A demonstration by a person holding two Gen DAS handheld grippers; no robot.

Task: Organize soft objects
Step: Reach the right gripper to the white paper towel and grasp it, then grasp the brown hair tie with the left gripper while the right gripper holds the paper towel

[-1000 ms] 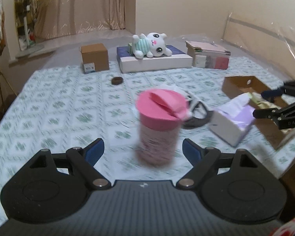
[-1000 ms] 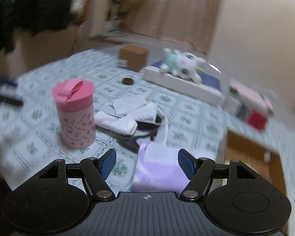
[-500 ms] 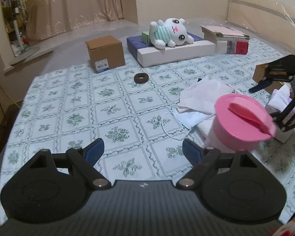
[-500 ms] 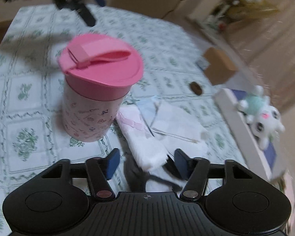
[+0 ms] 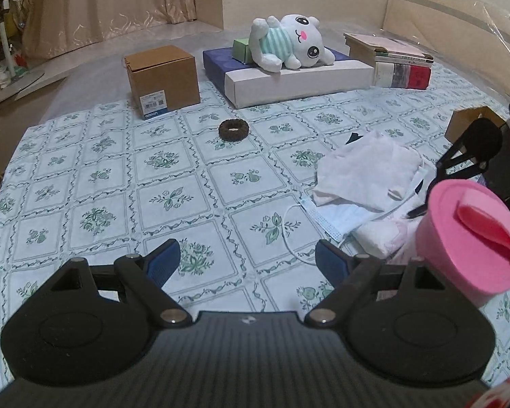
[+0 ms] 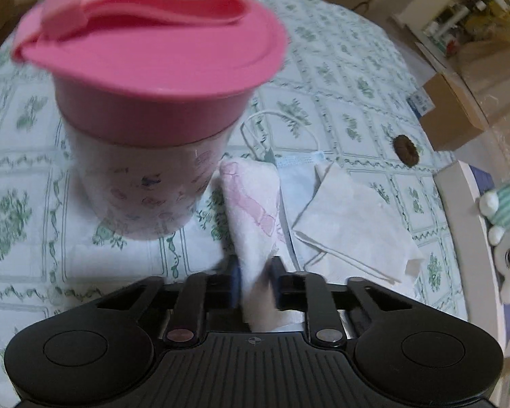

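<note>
Right now the pink-and-white folded towel (image 6: pixel 251 210) lies on the floral tablecloth (image 5: pixel 119 183), just beside the base of the pink-lidded cup (image 6: pixel 146 102), and its near end is pinched between the narrowed jaws of the right gripper (image 6: pixel 254 282). Against the towel's other side sits a folded white cloth (image 6: pixel 350 227), with a pale blue face mask (image 6: pixel 295 170) tucked partly under it, the mask's ear loop curling out onto the tablecloth. From the left wrist view the same heap appears to the right: the white cloth (image 5: pixel 367 173) on top, the mask (image 5: pixel 336 217) below it, the towel (image 5: pixel 380 238) nearest the cup (image 5: pixel 472 241).

The left gripper (image 5: pixel 247 258) hovers over bare tablecloth with its blue pads spread wide and nothing between them.

Farther out, a small dark ring (image 5: pixel 234 130) rests alone on the cloth. Beyond it stand a brown cardboard box (image 5: pixel 161 81) and a flat white-and-navy box (image 5: pixel 295 80) with a white plush toy (image 5: pixel 289 46) in a striped shirt lying on top beside a small green box (image 5: pixel 243 49). A stack of books (image 5: pixel 391 59) sits to the right of that.
</note>
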